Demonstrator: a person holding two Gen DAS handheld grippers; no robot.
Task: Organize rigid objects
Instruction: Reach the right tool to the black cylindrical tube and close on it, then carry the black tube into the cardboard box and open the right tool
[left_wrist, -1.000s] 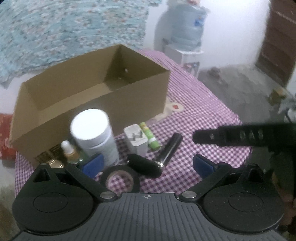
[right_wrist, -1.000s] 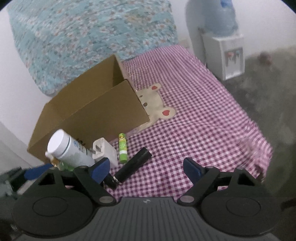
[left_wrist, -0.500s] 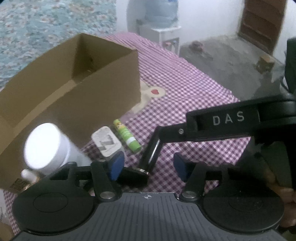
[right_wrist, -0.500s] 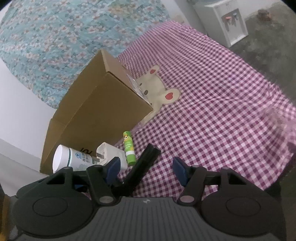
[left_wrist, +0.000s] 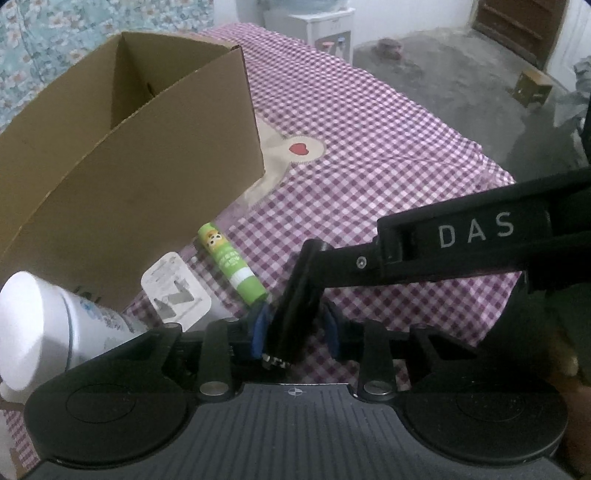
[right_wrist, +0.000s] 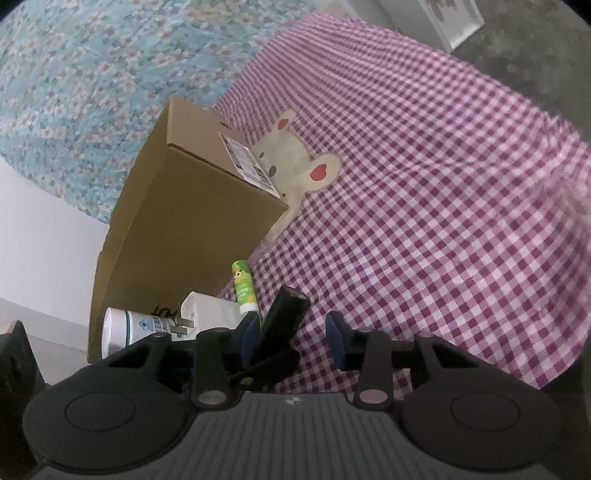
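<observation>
A black cylinder (left_wrist: 295, 299) lies on the checked cloth, and my left gripper (left_wrist: 295, 330) is narrowed around its near end, with the blue pads (left_wrist: 258, 328) close to its sides. The right gripper's arm (left_wrist: 461, 247) crosses the left wrist view and reaches to the same cylinder. In the right wrist view the cylinder (right_wrist: 284, 314) sits by the left pad of my right gripper (right_wrist: 293, 332), whose jaws stand apart. A green glue stick (left_wrist: 231, 264), a white charger plug (left_wrist: 175, 291) and a white bottle (left_wrist: 40, 325) lie beside it, in front of the open cardboard box (left_wrist: 129, 155).
The purple checked cloth (right_wrist: 424, 184) with a bear patch (right_wrist: 295, 155) covers the table; its edge drops off at the right. A water dispenser (left_wrist: 321, 18) stands beyond the table on the grey floor. A floral fabric (right_wrist: 92, 55) hangs behind the box.
Both grippers have moved in low toward the black cylinder. The left jaws have narrowed from wide open to around the cylinder. The right jaws have also narrowed.
</observation>
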